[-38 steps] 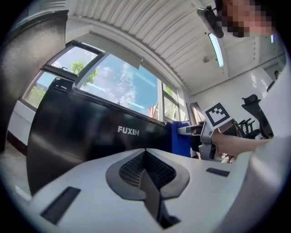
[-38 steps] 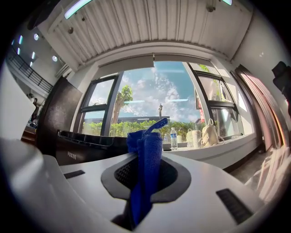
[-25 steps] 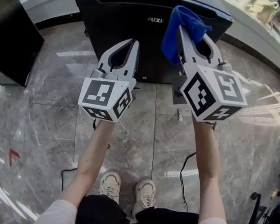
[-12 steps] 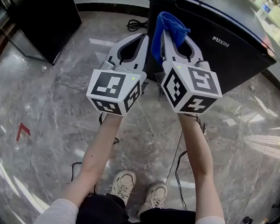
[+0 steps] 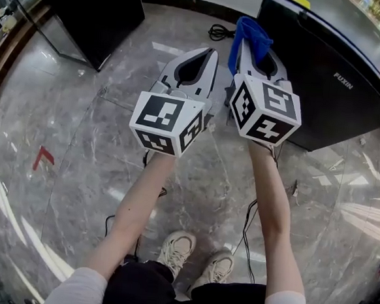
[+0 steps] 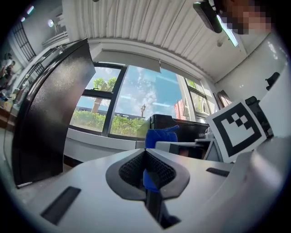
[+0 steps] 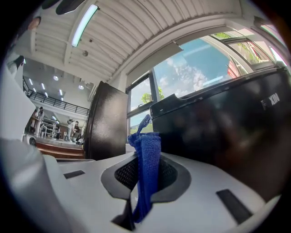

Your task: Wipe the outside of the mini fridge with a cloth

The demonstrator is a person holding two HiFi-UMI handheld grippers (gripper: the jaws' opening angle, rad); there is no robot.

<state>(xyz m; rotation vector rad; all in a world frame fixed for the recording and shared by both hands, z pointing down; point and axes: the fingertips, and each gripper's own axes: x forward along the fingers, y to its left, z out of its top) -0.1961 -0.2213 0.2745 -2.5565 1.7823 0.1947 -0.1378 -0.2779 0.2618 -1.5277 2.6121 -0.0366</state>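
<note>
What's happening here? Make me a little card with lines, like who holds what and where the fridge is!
place: grey stone-look floor, a person standing on it
mini fridge: black, upper right of the head view
blue cloth: pinched in the right gripper, jaws shut on it, sticking out past the tips
cloth and fridge: close together; touching cannot be told
left gripper: jaws together, beside the right one; a small blue bit shows behind the tips, unclear what
also there: second black cabinet, coiled cable
</note>
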